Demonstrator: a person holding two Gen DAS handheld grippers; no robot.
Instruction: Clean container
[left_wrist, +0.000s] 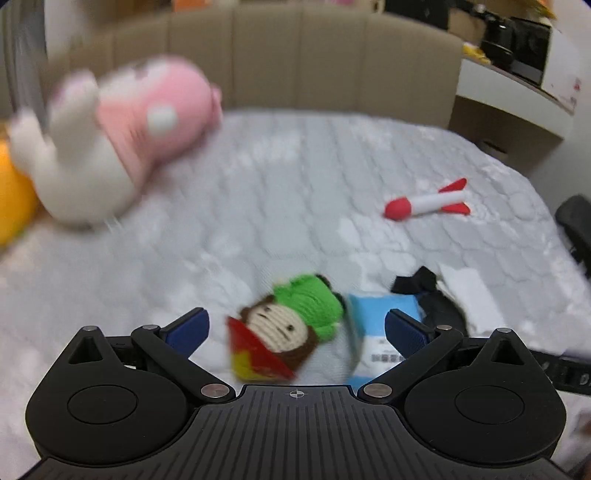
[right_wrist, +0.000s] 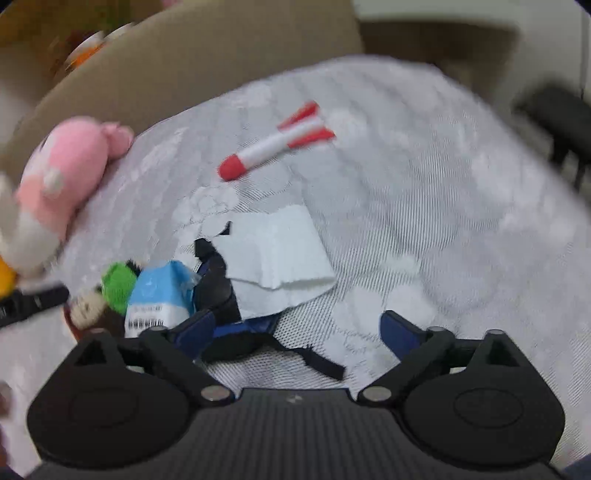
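On a grey quilted bed lie a knitted doll (left_wrist: 284, 332) with a green hat and red cape, a light blue packet (left_wrist: 373, 332), a black strap item (left_wrist: 432, 295), a white tissue (right_wrist: 280, 254) and a red-and-white toy rocket (left_wrist: 424, 201). My left gripper (left_wrist: 295, 326) is open, its blue pads either side of the doll and just above it. My right gripper (right_wrist: 297, 328) is open over the black strap item (right_wrist: 221, 291), with the packet (right_wrist: 159, 295) and doll (right_wrist: 99, 299) to its left. The rocket (right_wrist: 273, 144) lies farther off. No container is in view.
A pink and white plush toy (left_wrist: 122, 147) lies at the far left against the beige padded headboard (left_wrist: 295, 62); it also shows in the right wrist view (right_wrist: 62, 177). An orange object (left_wrist: 11, 195) sits at the left edge. Shelves (left_wrist: 517, 81) stand beyond the bed's right side.
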